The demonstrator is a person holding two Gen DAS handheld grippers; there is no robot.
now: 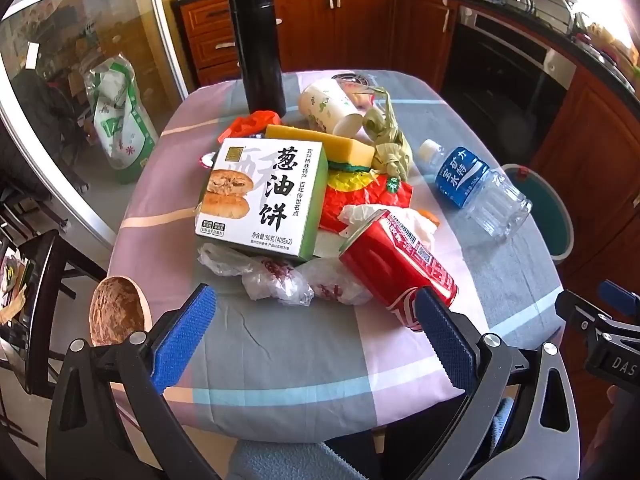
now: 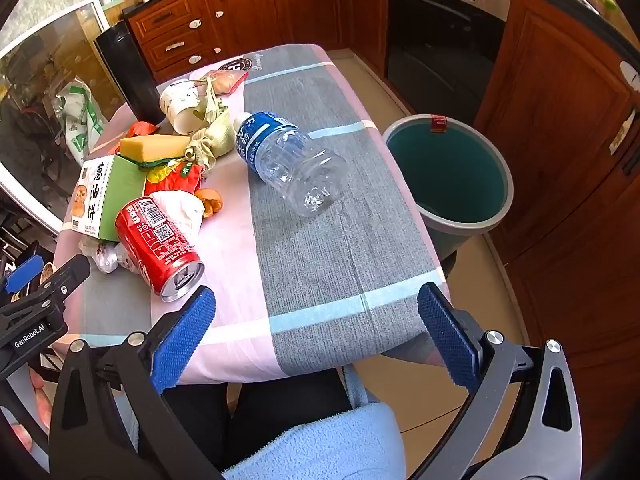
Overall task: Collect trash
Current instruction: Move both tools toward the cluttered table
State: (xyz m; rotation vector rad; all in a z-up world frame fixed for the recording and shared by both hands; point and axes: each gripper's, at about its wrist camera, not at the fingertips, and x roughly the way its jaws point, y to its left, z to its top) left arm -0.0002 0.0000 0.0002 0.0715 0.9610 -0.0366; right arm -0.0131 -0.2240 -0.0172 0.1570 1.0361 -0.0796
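A pile of trash lies on the table point(image 1: 304, 364): a red can point(image 1: 396, 268) on its side, a green-and-white pastry box point(image 1: 264, 196), crumpled plastic bags point(image 1: 280, 280), a yellow sponge point(image 1: 320, 142), a paper cup point(image 1: 328, 108) and a clear water bottle point(image 1: 476, 188). My left gripper point(image 1: 316, 336) is open and empty, just short of the can and bags. My right gripper point(image 2: 316, 336) is open and empty over the table's near edge, the can point(image 2: 160, 240) to its left and the bottle point(image 2: 288, 160) ahead. A green bin point(image 2: 448, 168) stands on the floor at the table's right.
A tall black flask point(image 1: 260, 48) stands at the back of the table. A wooden bowl point(image 1: 116, 312) sits by the table's left edge. Red cabinets point(image 2: 560, 128) and an oven point(image 2: 440, 32) line the right and back. A glass door point(image 1: 80, 80) is at the left.
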